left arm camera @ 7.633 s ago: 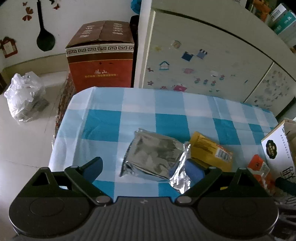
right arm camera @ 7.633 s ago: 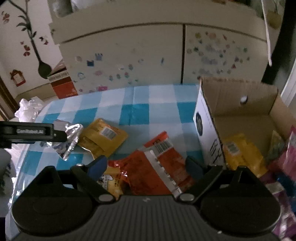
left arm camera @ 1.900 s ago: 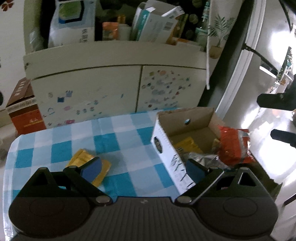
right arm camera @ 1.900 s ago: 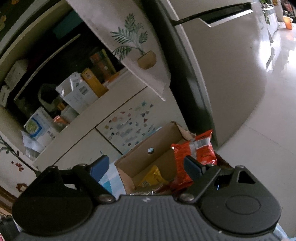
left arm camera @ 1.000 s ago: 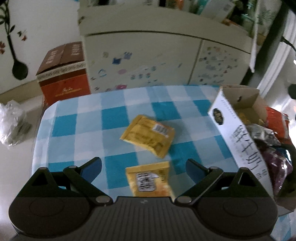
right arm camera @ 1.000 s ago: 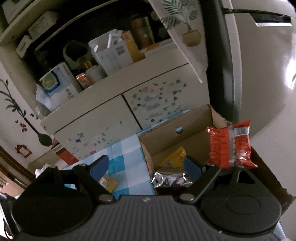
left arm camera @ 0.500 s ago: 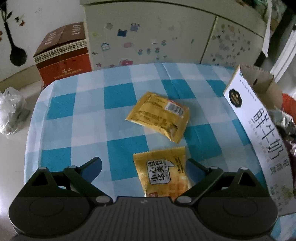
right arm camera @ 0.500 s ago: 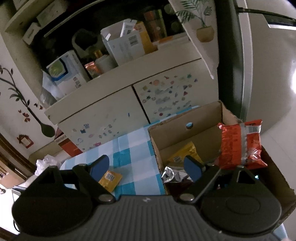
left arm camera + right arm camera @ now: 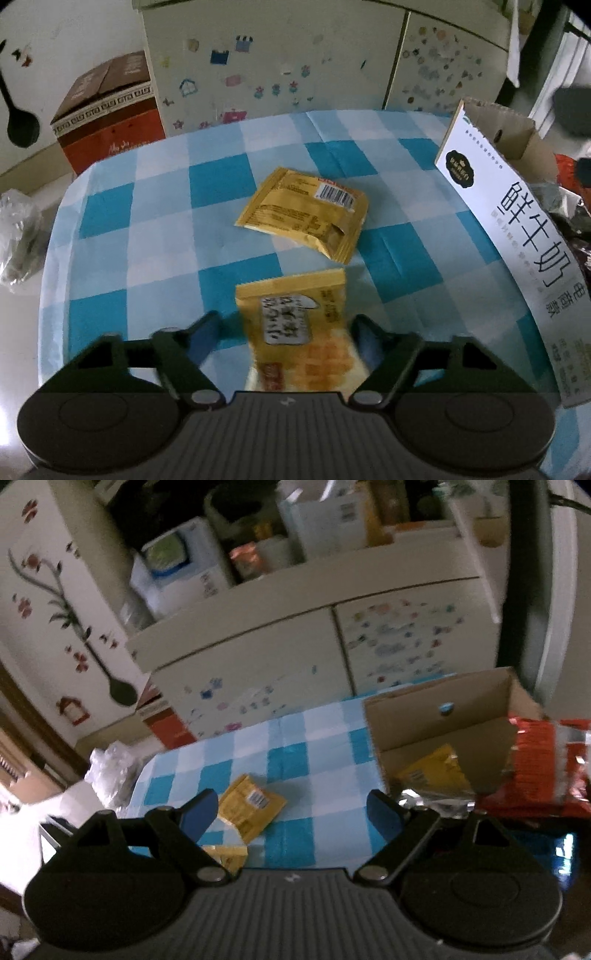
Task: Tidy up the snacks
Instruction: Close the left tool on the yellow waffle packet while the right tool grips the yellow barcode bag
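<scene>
A: Counting two yellow packets on the worktop (image 9: 155, 236): the waffle packet (image 9: 299, 332) sits between the wide left gripper (image 9: 284, 334), the barcode packet (image 9: 306, 212) is beyond.

B: The carton (image 9: 436, 716) holds one yellow pouch (image 9: 436, 771), one silver bag (image 9: 432, 799), one red bag (image 9: 543, 768). The right gripper (image 9: 291, 808) is wide, carrying nothing.

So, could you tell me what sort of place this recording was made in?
Most likely a home kitchen or dining corner: a table with a blue checked cloth, a sticker-covered cabinet behind it, and open shelves crowded with food boxes. Two yellow snack packets lie on the table.
</scene>
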Action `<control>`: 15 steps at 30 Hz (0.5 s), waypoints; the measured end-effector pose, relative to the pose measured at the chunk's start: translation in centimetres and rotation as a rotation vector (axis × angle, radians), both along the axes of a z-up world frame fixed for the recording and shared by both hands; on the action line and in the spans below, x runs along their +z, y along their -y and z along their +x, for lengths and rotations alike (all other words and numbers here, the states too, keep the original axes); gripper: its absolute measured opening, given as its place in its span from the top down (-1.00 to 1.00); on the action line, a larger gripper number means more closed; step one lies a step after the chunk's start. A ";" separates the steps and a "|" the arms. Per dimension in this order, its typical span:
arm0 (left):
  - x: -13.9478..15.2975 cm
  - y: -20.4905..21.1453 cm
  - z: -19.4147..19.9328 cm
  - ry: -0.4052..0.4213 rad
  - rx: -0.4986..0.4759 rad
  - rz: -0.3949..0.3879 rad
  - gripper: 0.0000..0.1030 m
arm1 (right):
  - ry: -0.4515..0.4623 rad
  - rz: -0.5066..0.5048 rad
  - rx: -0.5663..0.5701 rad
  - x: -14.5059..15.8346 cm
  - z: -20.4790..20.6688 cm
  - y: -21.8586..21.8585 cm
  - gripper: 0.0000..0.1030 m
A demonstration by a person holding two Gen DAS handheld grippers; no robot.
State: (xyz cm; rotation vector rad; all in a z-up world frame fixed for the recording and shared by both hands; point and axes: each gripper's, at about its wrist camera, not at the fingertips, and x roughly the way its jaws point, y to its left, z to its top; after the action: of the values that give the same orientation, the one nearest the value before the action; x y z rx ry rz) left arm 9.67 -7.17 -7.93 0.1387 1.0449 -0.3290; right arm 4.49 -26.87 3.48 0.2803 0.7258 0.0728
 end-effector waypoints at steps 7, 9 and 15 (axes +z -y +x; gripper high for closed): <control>1.1 -2.6 0.4 -0.006 0.078 -0.029 -0.18 | -0.024 -0.078 0.105 -2.8 2.9 -3.0 -0.71; 1.5 -3.1 0.5 0.000 0.100 -0.030 -0.17 | -0.035 -0.079 0.143 -3.7 3.7 -3.8 -0.71; 2.5 -4.8 0.7 0.006 0.151 -0.036 -0.17 | -0.038 -0.173 0.252 -6.1 6.2 -6.6 -0.71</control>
State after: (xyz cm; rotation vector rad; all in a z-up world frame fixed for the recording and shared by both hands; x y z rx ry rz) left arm 10.36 -2.35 -5.46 0.0284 1.0369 -0.2100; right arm 10.74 -20.24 -2.66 0.0242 0.7976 0.2434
